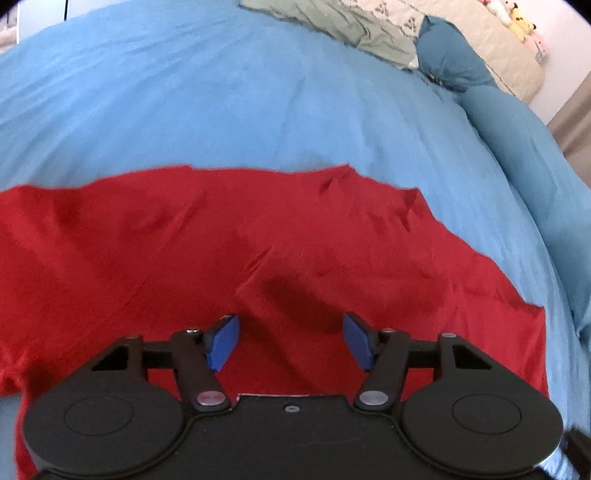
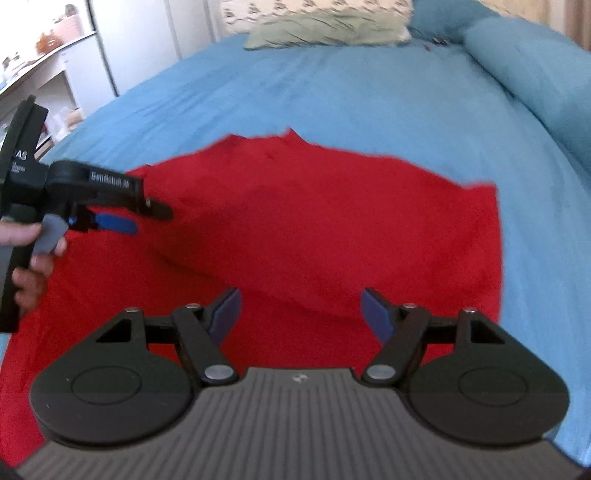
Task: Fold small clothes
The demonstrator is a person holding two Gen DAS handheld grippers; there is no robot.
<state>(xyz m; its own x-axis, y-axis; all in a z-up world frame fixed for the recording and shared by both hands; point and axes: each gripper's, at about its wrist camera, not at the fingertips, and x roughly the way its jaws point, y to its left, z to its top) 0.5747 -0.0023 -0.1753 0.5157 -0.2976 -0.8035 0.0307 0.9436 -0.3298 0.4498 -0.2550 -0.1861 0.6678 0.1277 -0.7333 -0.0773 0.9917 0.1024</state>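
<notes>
Red cloth is filling the lower half of both my wrist views: the red garment (image 1: pixel 258 240) is lying spread on the blue bedspread (image 1: pixel 221 110), with a raised fold running across its middle in the right wrist view and small creases near its far edge. I am seeing the left gripper (image 1: pixel 291 339) hanging over the garment with its blue pads (image 1: pixel 225 341) standing apart and nothing between them; only red fabric is showing in the gap below, and a dark shadow is falling on the cloth just ahead of the fingers. From the right wrist view that same left gripper (image 2: pixel 147 216) is reaching in from the left edge over the garment's left part, a hand (image 2: pixel 35 251) wrapping its grip and trigger. I am also watching the right gripper (image 2: pixel 301 314) hovering over the near part of the garment, its blue pads (image 2: pixel 375 314) spread wide and gripping nothing; whether either set of pads is touching the cloth I cannot tell. Beyond the garment, the bedspread is running up to a pale green pillow (image 2: pixel 325 29) and a patterned cushion behind it, with a rolled blue bolster (image 2: pixel 535 74) lying along the right side. White shelving (image 2: pixel 55 74) is standing off the bed at far left, and the frames are slightly blurred.
</notes>
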